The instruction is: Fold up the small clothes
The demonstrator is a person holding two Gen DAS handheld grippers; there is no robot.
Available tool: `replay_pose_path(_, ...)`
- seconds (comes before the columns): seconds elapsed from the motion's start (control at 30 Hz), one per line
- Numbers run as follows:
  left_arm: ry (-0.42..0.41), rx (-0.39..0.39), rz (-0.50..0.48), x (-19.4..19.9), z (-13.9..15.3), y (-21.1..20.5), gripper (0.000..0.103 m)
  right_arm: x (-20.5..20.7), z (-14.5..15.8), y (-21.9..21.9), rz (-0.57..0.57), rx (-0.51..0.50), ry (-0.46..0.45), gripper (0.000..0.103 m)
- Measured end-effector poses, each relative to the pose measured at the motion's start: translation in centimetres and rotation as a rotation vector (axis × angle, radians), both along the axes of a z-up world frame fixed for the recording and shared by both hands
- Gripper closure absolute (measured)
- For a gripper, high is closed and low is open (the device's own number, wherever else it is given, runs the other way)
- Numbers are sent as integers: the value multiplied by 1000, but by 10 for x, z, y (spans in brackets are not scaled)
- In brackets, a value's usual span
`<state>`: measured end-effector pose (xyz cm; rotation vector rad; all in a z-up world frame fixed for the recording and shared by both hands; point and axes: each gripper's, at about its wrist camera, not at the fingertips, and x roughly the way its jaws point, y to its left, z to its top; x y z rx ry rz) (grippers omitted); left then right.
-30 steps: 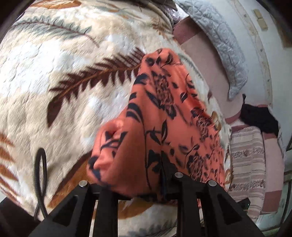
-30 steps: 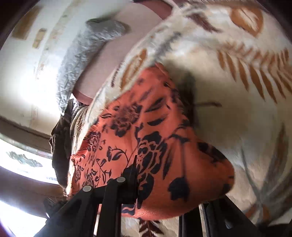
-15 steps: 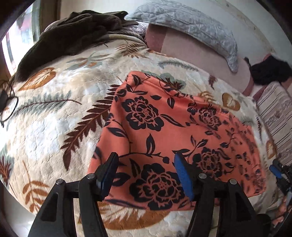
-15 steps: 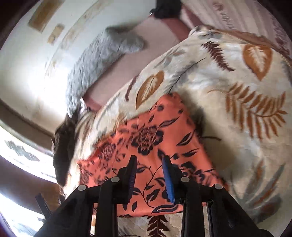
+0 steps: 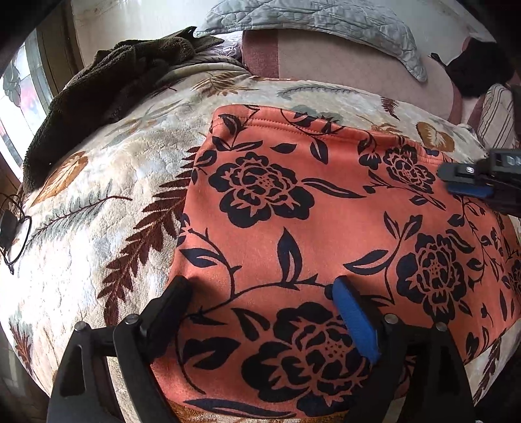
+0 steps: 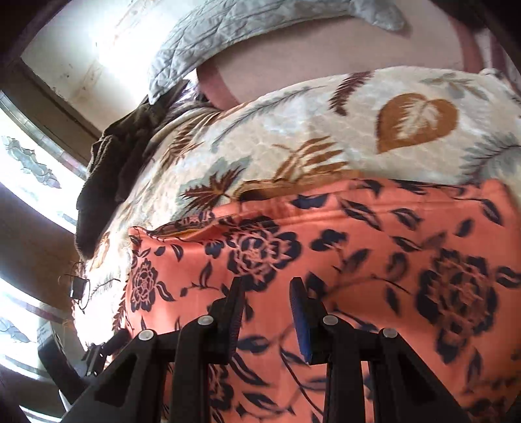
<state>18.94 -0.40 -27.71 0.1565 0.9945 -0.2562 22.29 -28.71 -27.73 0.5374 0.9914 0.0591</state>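
An orange garment with black flowers (image 5: 309, 227) lies flat, folded, on a leaf-patterned blanket (image 5: 97, 201). My left gripper (image 5: 260, 289) is open wide and empty, just above the garment's near edge. My right gripper (image 6: 267, 293) is open a little and empty, over the garment (image 6: 374, 260) near its left part. The right gripper also shows at the right edge of the left wrist view (image 5: 469, 182), above the garment's far right side.
A dark brown fleece (image 5: 97, 91) lies at the blanket's far left corner. A grey quilted pillow (image 5: 309, 19) and pink headboard cushion (image 5: 342, 61) are behind. A black cable (image 5: 13, 234) lies at the left edge. A striped cloth (image 5: 495, 114) is at the right.
Both grippers let go of the garment and opened. The garment, held up and bunched a second ago, now lies flat on the blanket. Both grippers have drawn back over it.
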Motion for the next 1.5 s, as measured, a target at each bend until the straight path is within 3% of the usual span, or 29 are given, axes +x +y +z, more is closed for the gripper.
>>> replay_pose_path(0.07,-4,6,1,0,0,-2,12,29,-20,-2,-11,97,-28,72)
replay_pose_path(0.17,-8,11,1,0,-1,-3,12,62,-51,-15,-114,185,-55,73)
replay_pose_path(0.27,-9,3,4,0,-1,-2,11,53,-46,-30,-199,271,-149,73)
replay_pose_path(0.33,-10,4,5,0,-1,-2,11,34,-41,-34,-186,304,-181,72)
replay_pose_path(0.53,-26,10,17,-2,-2,-3,10,-49,-1,-43,-118,160,-191,71)
replay_pose_path(0.67,-40,15,34,-3,-3,-4,8,-109,14,-53,-188,-26,-107,72)
replay_pose_path(0.77,-55,26,54,-4,-4,-7,5,-143,1,-67,-273,-126,-10,72)
replay_pose_path(0.83,-60,31,68,-6,-4,-7,4,-153,-17,-76,-288,-95,47,72)
replay_pose_path(0.93,-22,60,74,-9,3,-10,4,-166,0,-87,-326,-19,-15,72)
replay_pose_path(1.0,5,46,-20,-9,12,-8,4,-179,8,-92,-372,-51,-60,72)
replay_pose_path(1.03,-1,29,-26,-9,15,-2,4,-182,4,-95,-400,-77,-34,71)
replay_pose_path(1.1,-18,32,86,-5,17,17,4,-185,-15,-103,-415,-16,34,71)
replay_pose_path(1.17,35,71,187,6,7,34,4,-186,-10,-101,-421,-26,11,71)
replay_pose_path(1.27,108,-78,263,14,-4,55,2,-189,3,-97,-427,-82,-41,71)
replay_pose_path(1.3,100,-96,280,13,-7,56,0,-190,5,-98,-451,-74,-66,71)
replay_pose_path(1.37,67,-52,269,10,-8,49,0,-192,5,-105,-506,-53,-88,70)
replay_pose_path(1.4,54,-35,256,9,-7,46,0,-191,1,-110,-529,-53,-68,68)
replay_pose_path(1.43,45,-21,244,9,-8,42,0,-186,-8,-114,-530,-44,-27,58)
replay_pose_path(1.5,41,-10,237,9,-7,39,0,-181,-15,-115,-524,-42,-17,57)
